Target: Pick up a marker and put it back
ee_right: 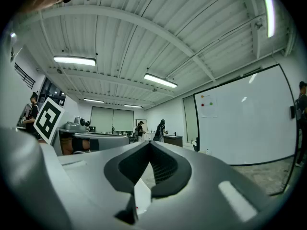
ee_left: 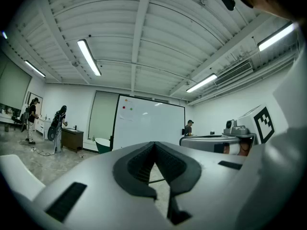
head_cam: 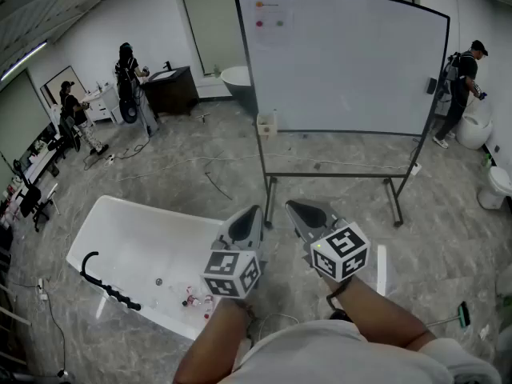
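I cannot pick out a marker in any view. The whiteboard stands on its wheeled frame ahead of me, with a red dot and a green dot near its top left corner. A small pale holder hangs at its lower left edge; what it holds is too small to tell. My left gripper and right gripper are side by side in front of me, pointing toward the board and well short of it. Both are shut with nothing between the jaws, as the left gripper and right gripper views show.
A white bathtub lies on the floor at my left, with a black hose and small red-and-white items inside. Cables trail over the marble floor. Two people work by a dark cabinet at far left, another person stands right of the board near a toilet.
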A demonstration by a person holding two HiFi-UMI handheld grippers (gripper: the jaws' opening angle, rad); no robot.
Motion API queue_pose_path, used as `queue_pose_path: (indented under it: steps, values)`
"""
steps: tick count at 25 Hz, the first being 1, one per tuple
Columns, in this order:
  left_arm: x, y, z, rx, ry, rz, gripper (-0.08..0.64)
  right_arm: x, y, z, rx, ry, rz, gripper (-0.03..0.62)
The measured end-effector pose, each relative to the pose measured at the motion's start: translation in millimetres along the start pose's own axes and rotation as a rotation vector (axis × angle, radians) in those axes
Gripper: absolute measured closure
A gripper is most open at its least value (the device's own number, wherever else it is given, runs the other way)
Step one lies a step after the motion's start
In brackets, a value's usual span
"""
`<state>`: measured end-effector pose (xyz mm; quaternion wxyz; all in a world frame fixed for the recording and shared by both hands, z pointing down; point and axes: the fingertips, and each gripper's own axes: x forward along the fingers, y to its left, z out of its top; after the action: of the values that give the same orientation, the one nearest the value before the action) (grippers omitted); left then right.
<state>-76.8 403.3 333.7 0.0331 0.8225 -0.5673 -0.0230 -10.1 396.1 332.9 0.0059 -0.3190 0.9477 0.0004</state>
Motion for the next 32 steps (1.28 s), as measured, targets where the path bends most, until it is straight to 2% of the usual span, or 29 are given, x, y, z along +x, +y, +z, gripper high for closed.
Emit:
queue_pose_path:
  steps: [8, 17, 22, 28, 32]
  values:
    - [4, 10, -8, -0.013, 0.01, 0.007, 0.555, 4, -6, -1, 0.021, -0.032, -0.001, 0.589]
    - [63, 22, -32, -0.029, 0.058, -0.007, 0.555, 34, -61, -26, 0.075, 0.007, -0.003, 0.589]
    - [130, 41, -45, -0.039, 0.084, -0.007, 0.555, 71, -122, -40, 0.103, 0.015, 0.008, 0.589]
    - [231, 72, -56, -0.043, 0.077, 0.023, 0.555, 131, -224, -54, 0.118, 0.029, 0.033, 0.589]
    - [302, 93, -67, -0.081, 0.097, 0.053, 0.555, 167, -298, -56, 0.126, 0.057, 0.06, 0.589]
